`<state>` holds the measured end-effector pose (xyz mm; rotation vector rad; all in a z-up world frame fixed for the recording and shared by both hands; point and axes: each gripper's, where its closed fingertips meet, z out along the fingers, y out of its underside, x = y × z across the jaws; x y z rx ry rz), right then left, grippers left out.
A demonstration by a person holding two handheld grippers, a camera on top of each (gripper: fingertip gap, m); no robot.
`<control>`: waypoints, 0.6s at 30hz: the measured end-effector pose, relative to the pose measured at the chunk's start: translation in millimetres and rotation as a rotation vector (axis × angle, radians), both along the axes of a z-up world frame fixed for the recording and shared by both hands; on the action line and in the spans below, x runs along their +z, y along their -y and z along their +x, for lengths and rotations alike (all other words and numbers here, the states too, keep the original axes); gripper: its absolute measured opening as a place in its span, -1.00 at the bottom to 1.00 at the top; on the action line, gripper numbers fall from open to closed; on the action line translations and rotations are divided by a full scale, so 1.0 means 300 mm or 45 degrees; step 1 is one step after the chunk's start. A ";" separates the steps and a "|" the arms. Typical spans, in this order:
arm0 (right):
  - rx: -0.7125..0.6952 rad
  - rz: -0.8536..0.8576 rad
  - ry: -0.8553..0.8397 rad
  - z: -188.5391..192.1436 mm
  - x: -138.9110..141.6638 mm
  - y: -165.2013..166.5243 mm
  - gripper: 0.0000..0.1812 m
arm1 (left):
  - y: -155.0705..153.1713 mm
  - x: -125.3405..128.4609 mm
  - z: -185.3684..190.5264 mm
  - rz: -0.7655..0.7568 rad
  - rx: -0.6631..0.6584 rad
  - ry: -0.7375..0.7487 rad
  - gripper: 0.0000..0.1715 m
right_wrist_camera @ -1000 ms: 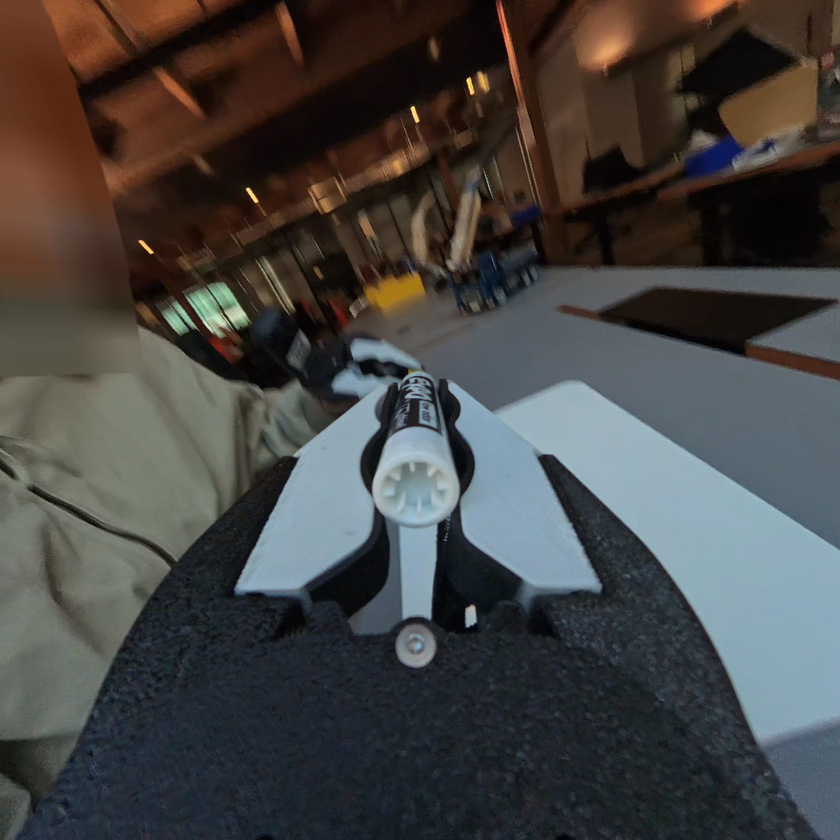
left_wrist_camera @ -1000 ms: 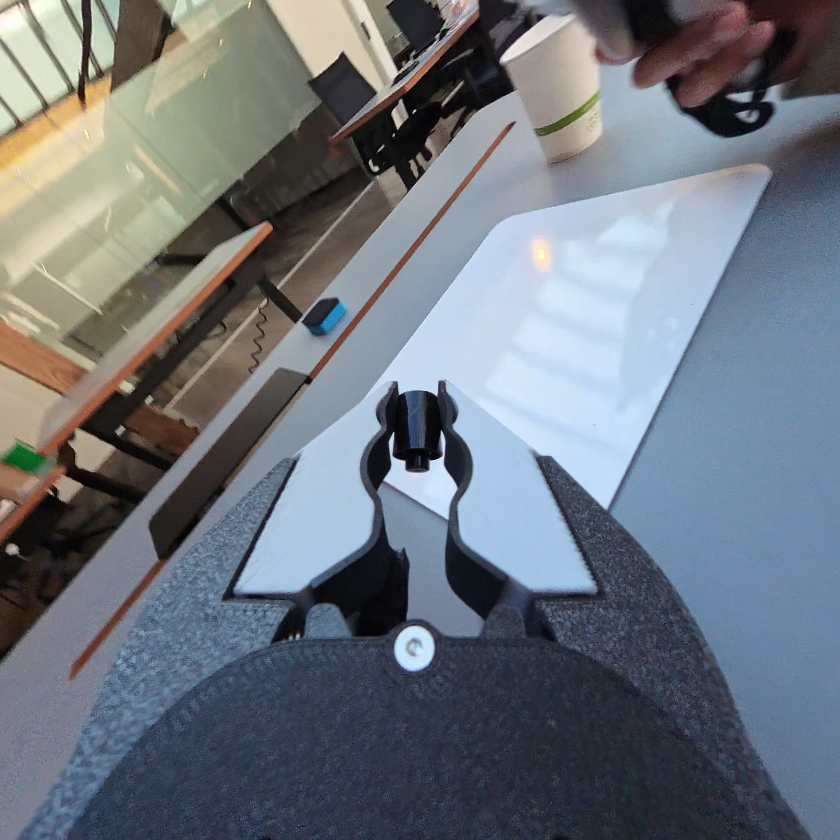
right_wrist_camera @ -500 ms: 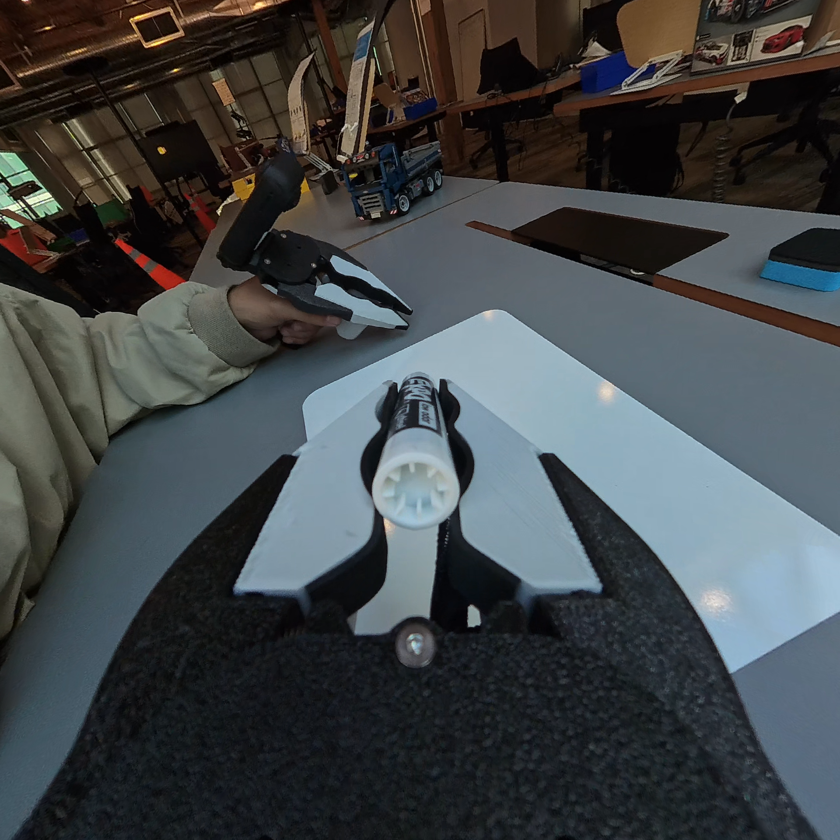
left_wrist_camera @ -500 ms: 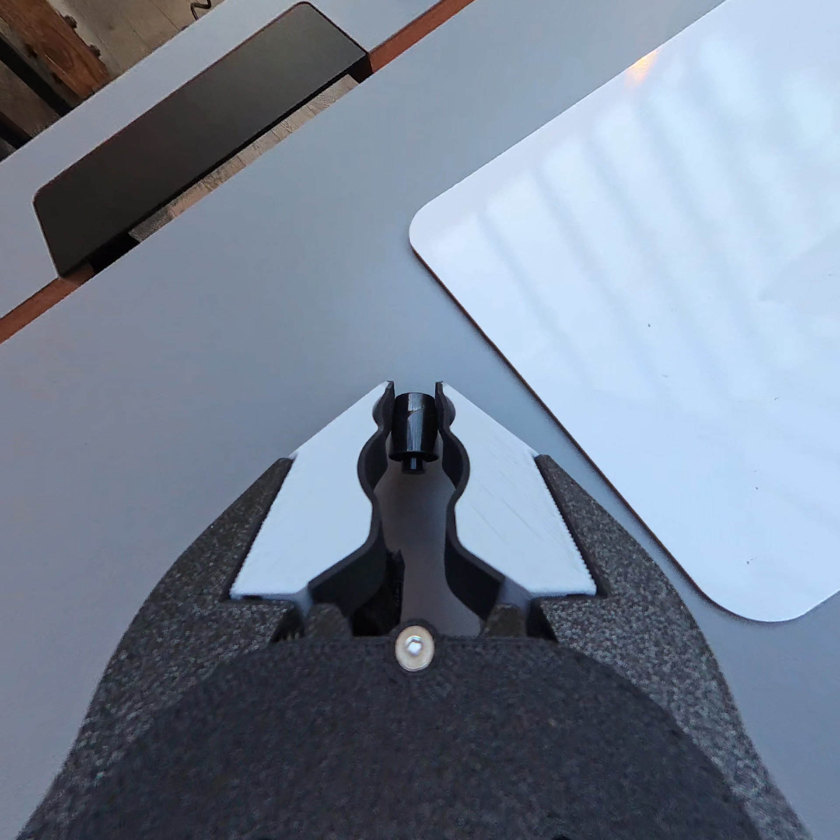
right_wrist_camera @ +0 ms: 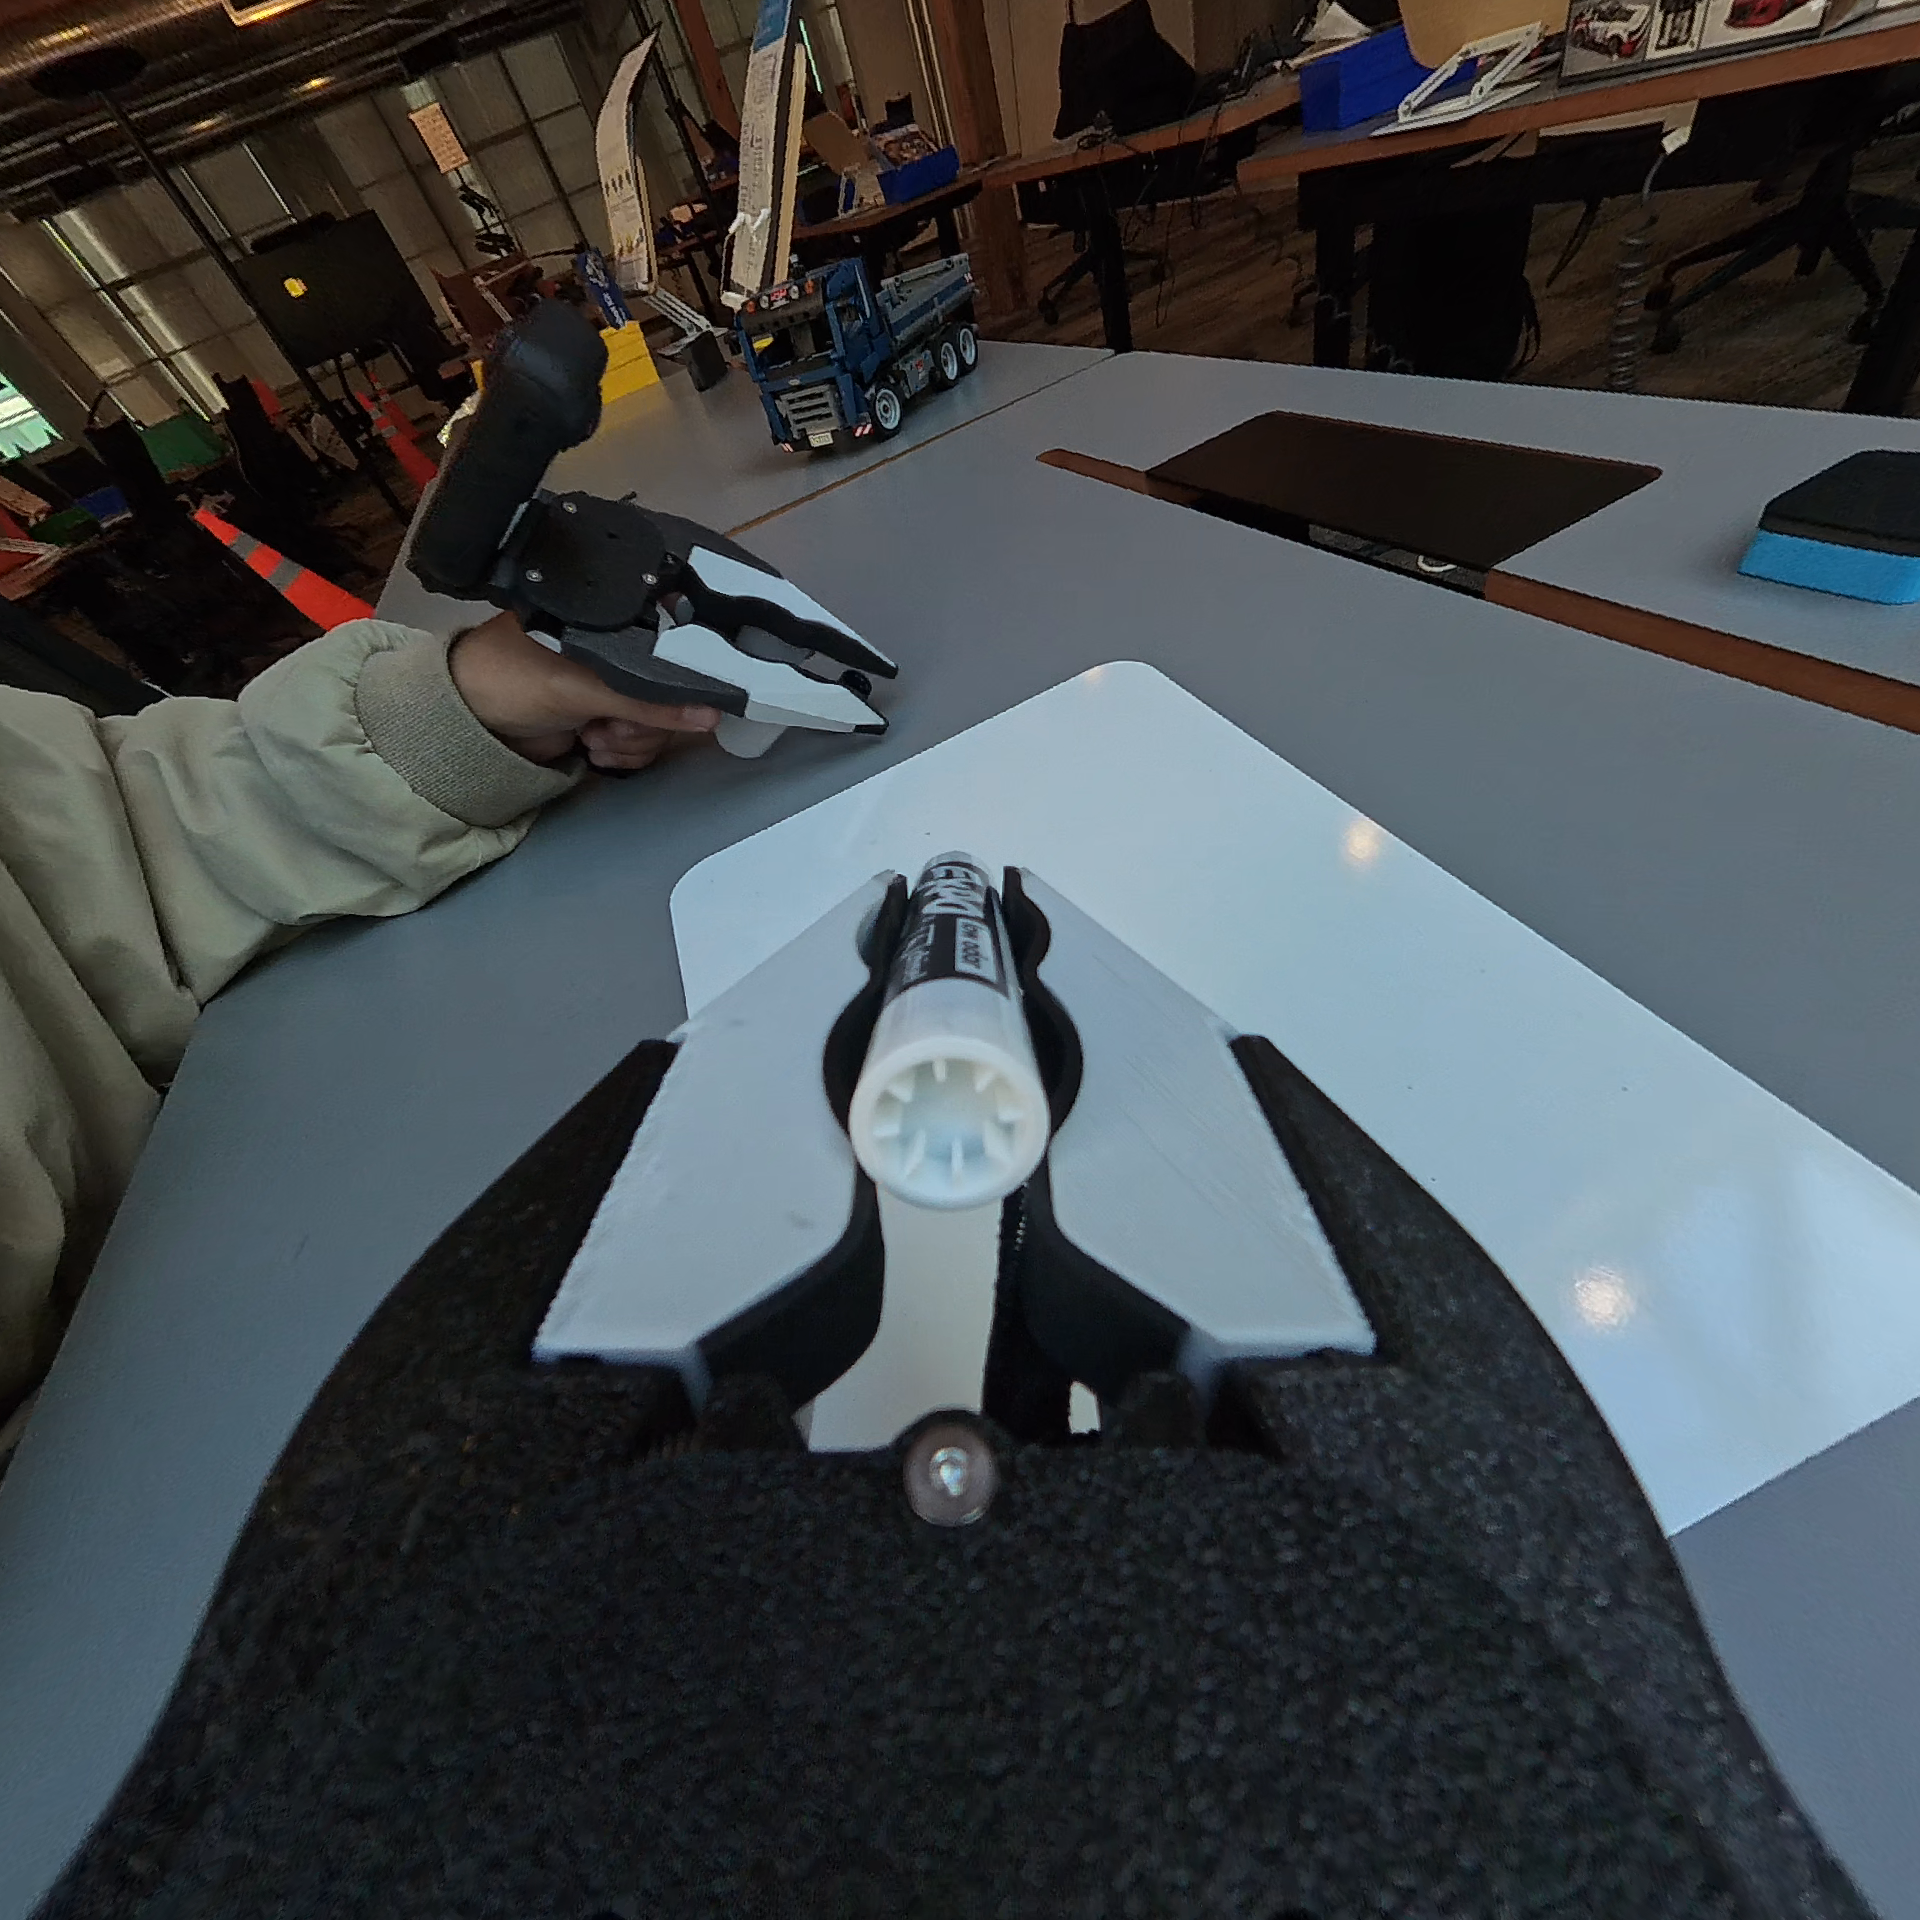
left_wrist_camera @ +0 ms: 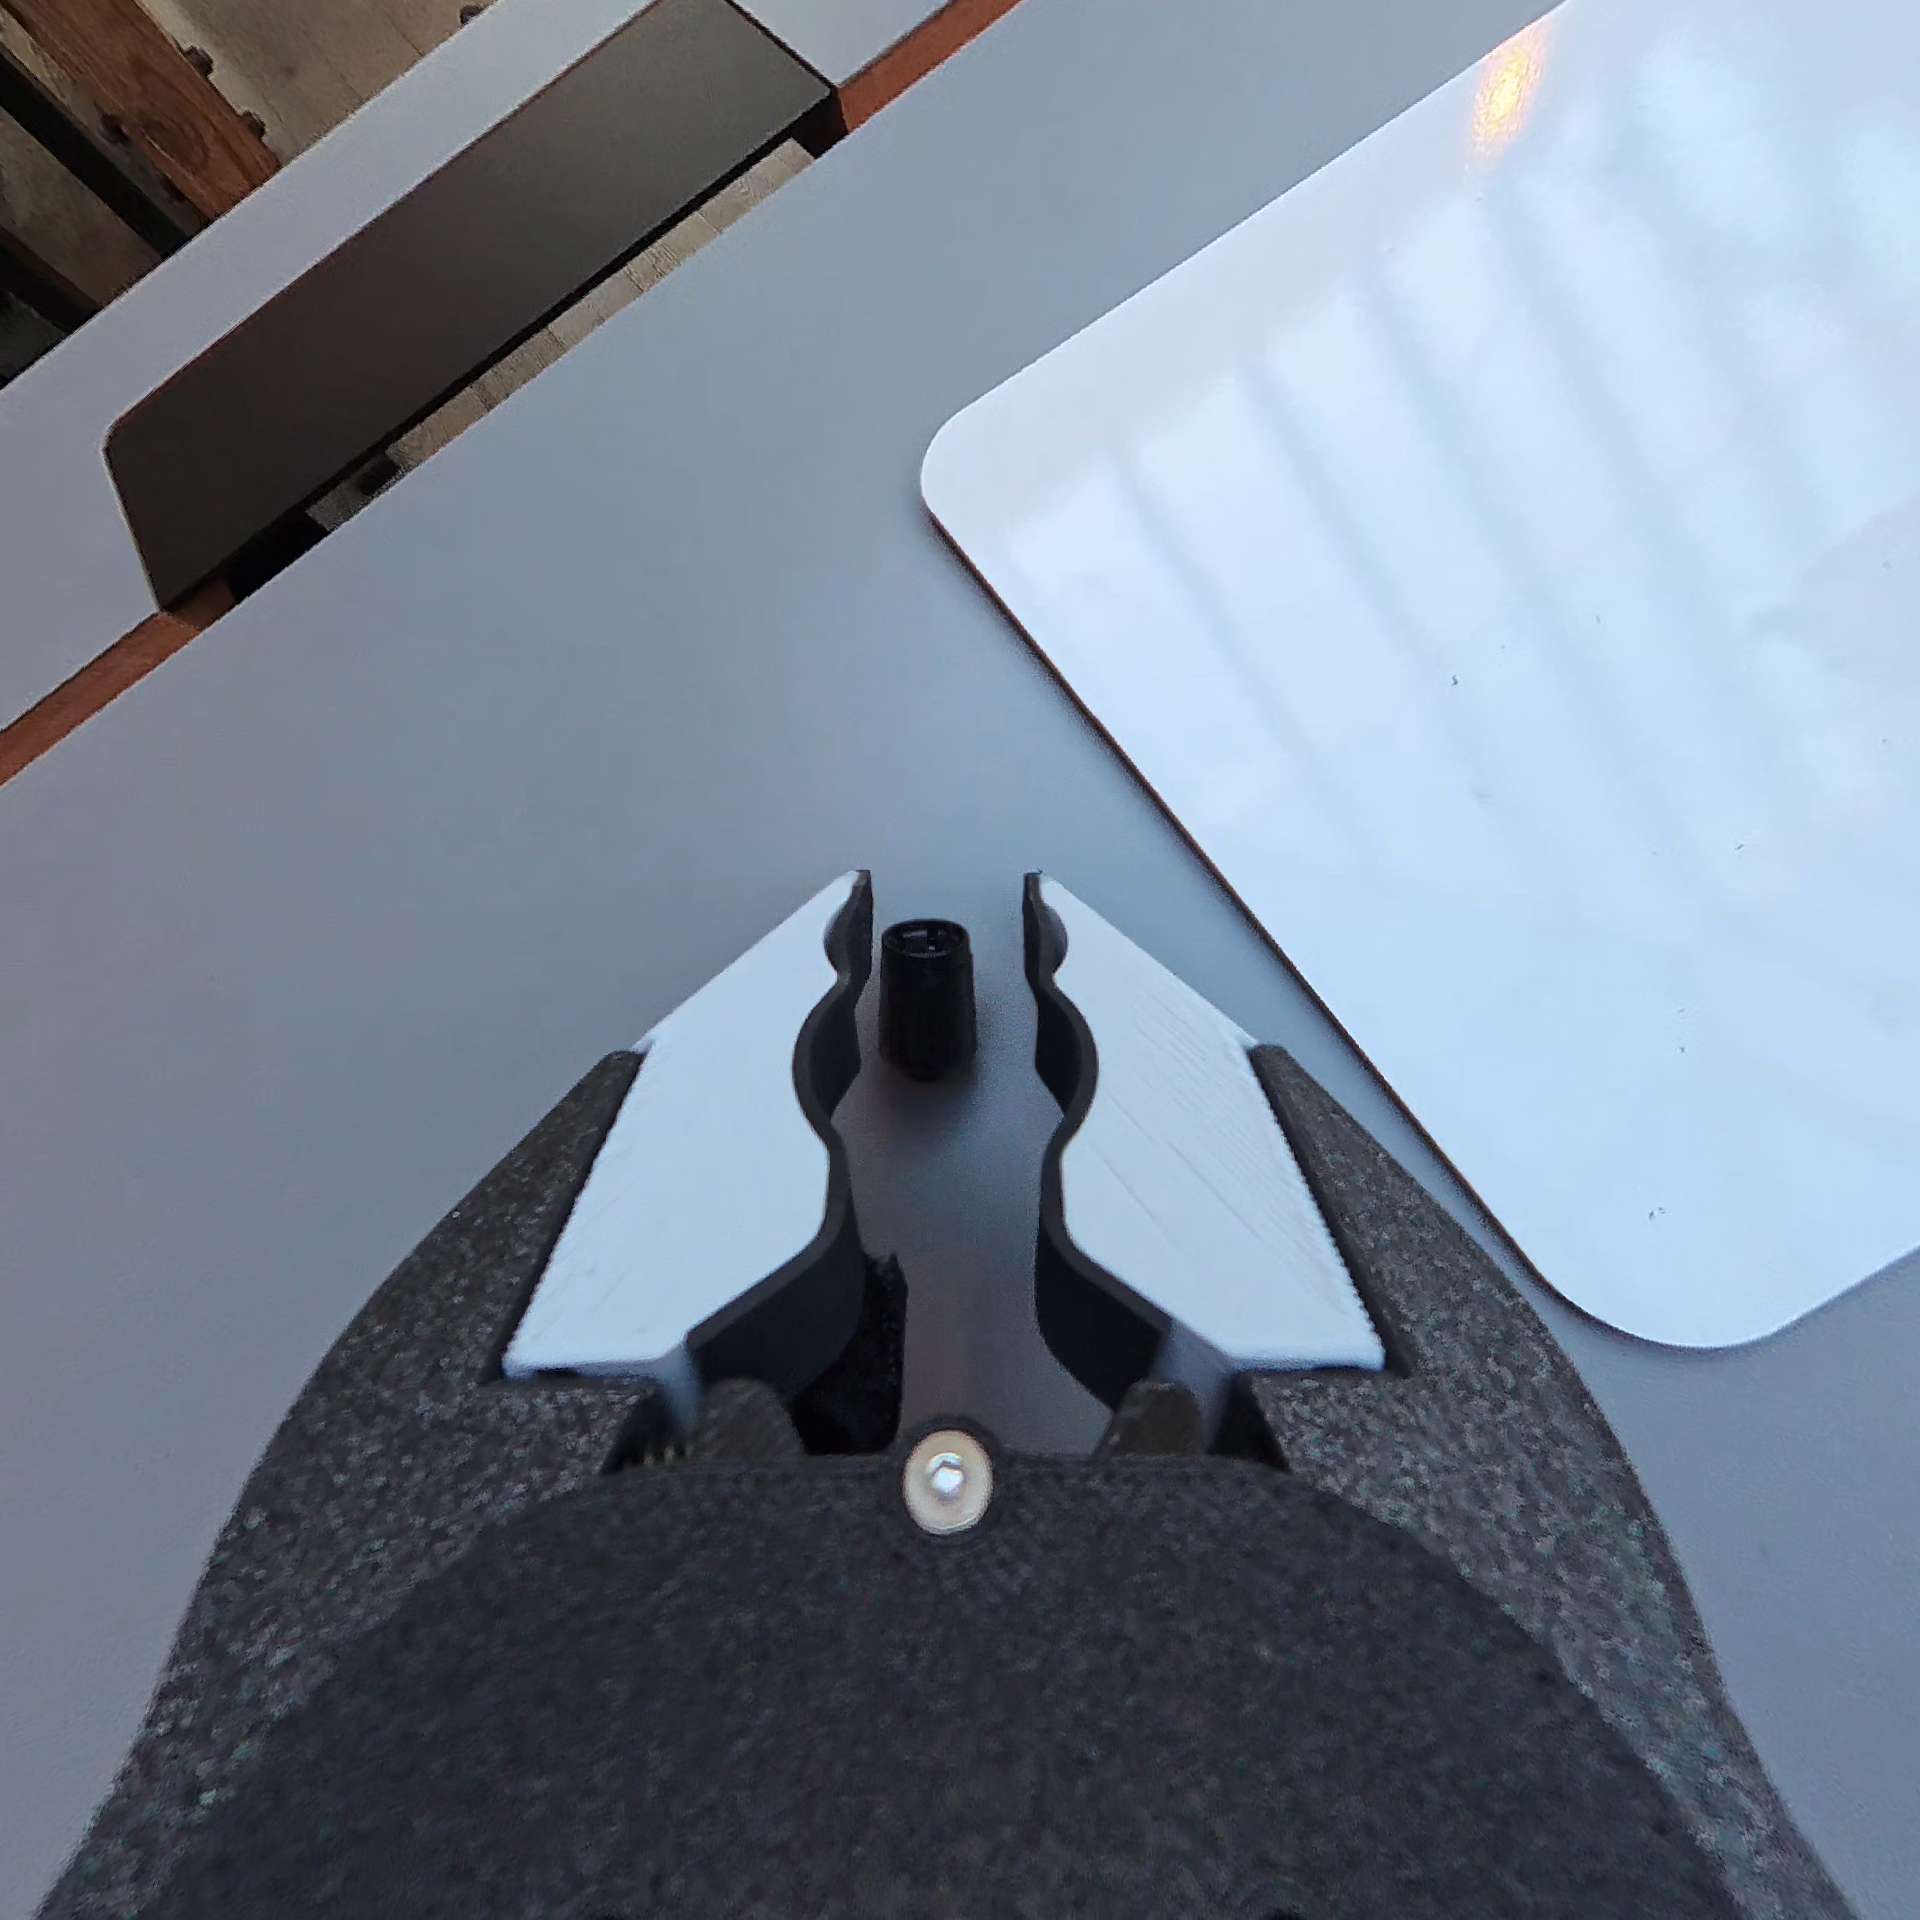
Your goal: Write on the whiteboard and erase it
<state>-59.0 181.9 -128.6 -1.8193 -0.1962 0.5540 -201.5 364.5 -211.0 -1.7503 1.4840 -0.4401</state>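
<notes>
My left gripper (left_wrist_camera: 943,883) is open, low over the grey table (left_wrist_camera: 416,831). A small black marker cap (left_wrist_camera: 925,1003) lies on the table between its jaws, touching neither. The white board (left_wrist_camera: 1507,623) lies flat to the right of it. My right gripper (right_wrist_camera: 951,883) is shut on a white marker with a black label (right_wrist_camera: 951,1029), its butt end toward the camera, held above the near corner of the white board (right_wrist_camera: 1351,935). The left gripper also shows in the right wrist view (right_wrist_camera: 868,696), held by a hand in a beige sleeve, with the cap (right_wrist_camera: 858,682) between its tips.
A black flap (left_wrist_camera: 468,312) covers a slot between the table halves, with an orange-brown edge strip (left_wrist_camera: 94,696). A blue and black eraser (right_wrist_camera: 1849,540) lies at the far right. A blue toy truck (right_wrist_camera: 862,353) stands on the far table. The beige sleeve (right_wrist_camera: 260,810) rests at the left.
My left gripper has opened and let go of the black cap, which now lies on the table. My right gripper has steadied over the white board, still holding the marker.
</notes>
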 end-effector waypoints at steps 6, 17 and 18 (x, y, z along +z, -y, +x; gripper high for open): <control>-0.084 -0.040 0.202 -0.001 -0.022 -0.007 -0.80 | 0.036 0.088 -0.010 0.015 -0.070 0.169 -0.62; -0.136 -0.044 0.288 0.001 0.008 0.007 -0.80 | 0.333 -0.005 -0.016 -0.355 -0.359 -0.056 -0.39; -0.160 -0.058 0.317 0.008 0.004 0.006 -0.80 | 0.345 -0.022 -0.019 -0.361 -0.366 -0.086 -0.33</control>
